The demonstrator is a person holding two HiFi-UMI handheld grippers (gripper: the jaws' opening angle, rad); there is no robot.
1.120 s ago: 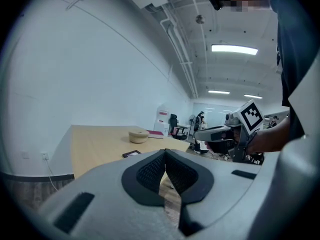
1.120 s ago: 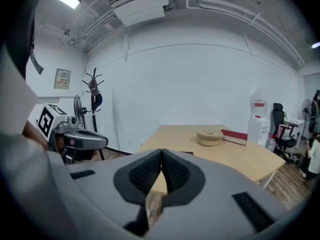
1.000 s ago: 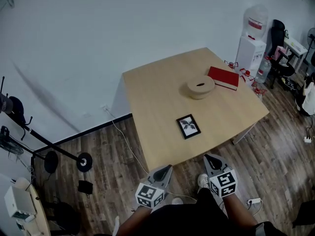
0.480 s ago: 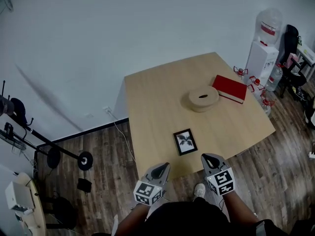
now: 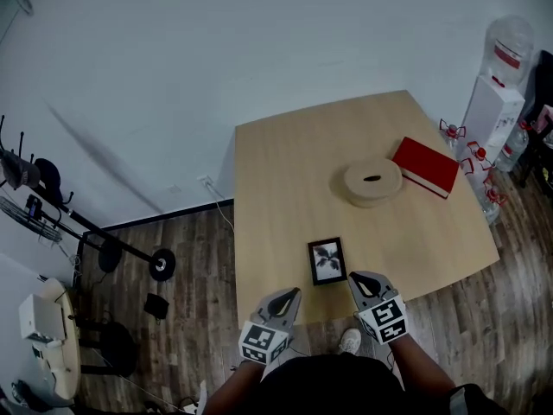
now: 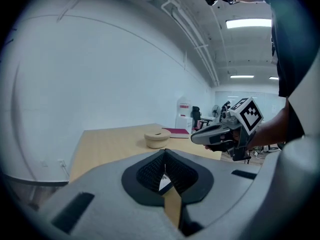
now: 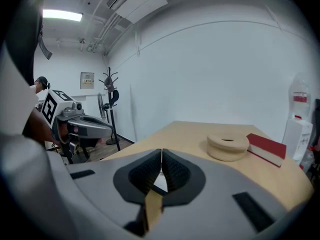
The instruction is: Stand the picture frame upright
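Note:
A small black picture frame [image 5: 327, 261] with a dark leaf print lies flat near the front edge of the light wooden table [image 5: 285, 180]. My right gripper [image 5: 361, 281] hovers just in front of the frame's right corner, jaws shut with nothing between them. My left gripper [image 5: 286, 298] sits to the frame's left, off the table's front edge, also shut and empty. In the left gripper view my left gripper [image 6: 164, 159] points across the table, and the right gripper [image 6: 196, 138] shows to its right. In the right gripper view my right gripper [image 7: 161, 155] hides most of the frame.
A round wooden disc [image 5: 372, 182] with a slot and a red book [image 5: 427, 166] lie at the far right of the table. A water dispenser [image 5: 497, 93] stands right of the table. A coat stand [image 5: 52, 206] and a wheeled base [image 5: 161, 264] stand on the floor at left.
The person has stepped closer to the table. Both grippers have moved forward: the right now reaches the frame's near corner, the left nears the table edge. Both stay shut.

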